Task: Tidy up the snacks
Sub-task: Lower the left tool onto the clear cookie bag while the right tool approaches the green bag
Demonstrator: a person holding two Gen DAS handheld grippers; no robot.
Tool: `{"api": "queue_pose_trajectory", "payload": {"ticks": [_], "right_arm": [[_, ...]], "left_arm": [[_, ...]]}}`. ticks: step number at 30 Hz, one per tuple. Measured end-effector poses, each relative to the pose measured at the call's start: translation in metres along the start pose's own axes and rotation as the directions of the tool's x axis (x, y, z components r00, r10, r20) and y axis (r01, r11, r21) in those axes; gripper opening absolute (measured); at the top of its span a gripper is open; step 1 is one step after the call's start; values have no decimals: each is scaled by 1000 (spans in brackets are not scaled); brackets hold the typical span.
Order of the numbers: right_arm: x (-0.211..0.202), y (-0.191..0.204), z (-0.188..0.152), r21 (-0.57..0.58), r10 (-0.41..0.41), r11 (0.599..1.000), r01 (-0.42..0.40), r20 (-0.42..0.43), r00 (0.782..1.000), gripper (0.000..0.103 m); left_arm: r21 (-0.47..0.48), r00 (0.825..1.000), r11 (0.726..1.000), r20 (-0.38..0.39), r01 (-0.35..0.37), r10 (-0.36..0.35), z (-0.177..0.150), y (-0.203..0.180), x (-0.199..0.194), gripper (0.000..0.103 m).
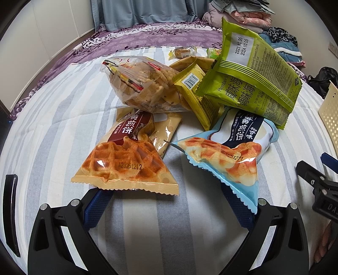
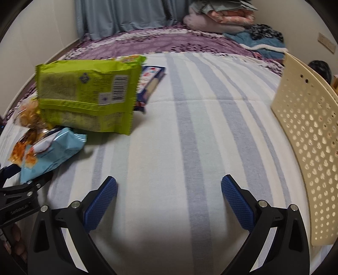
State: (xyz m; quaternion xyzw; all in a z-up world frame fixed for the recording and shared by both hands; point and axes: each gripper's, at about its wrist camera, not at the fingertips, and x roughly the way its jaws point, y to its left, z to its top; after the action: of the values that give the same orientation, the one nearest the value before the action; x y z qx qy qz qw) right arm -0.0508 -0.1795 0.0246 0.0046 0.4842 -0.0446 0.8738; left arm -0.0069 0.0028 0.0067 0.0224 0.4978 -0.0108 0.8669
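Observation:
A heap of snack packets lies on the striped sheet (image 1: 52, 131). In the left wrist view a tan waffle packet (image 1: 124, 167) and a light blue waffle packet (image 1: 228, 156) lie nearest. Behind them are a clear bag of cookies (image 1: 143, 84), a yellow packet (image 1: 196, 95) and a green seaweed packet (image 1: 251, 78). My left gripper (image 1: 169, 196) is open, its blue fingertips hidden under the two waffle packets' near edges. My right gripper (image 2: 169, 184) is open over bare sheet, to the right of the green packet (image 2: 88, 95) and the blue packet (image 2: 50, 152).
A cream perforated basket (image 2: 306, 137) stands on edge at the right. A dark blue box (image 2: 150, 82) lies behind the green packet. Small wrapped candies (image 1: 183, 52) sit at the back of the heap. Folded bedding (image 2: 219, 19) is piled at the far end of the purple bedspread.

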Motion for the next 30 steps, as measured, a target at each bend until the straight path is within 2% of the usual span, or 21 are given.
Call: {"api": "queue_pose_trajectory", "payload": {"ticks": [4,12,30], "right_arm": [[-1,12,0,-57,8,998,-9,-9,1000,98],[-5,9,3,-46,43,998,-44,-10,999,98],[0,8,4,-67,26,997,-26,-13,1000,98]], "left_arm": [[3,1000,1000,0,8,-8,-2,0,-1,100],[-1,999,999,11,46,-45,-17,6,-13,100],[-14,999,999,38,31,-31,-12,18,-25,100]]}}
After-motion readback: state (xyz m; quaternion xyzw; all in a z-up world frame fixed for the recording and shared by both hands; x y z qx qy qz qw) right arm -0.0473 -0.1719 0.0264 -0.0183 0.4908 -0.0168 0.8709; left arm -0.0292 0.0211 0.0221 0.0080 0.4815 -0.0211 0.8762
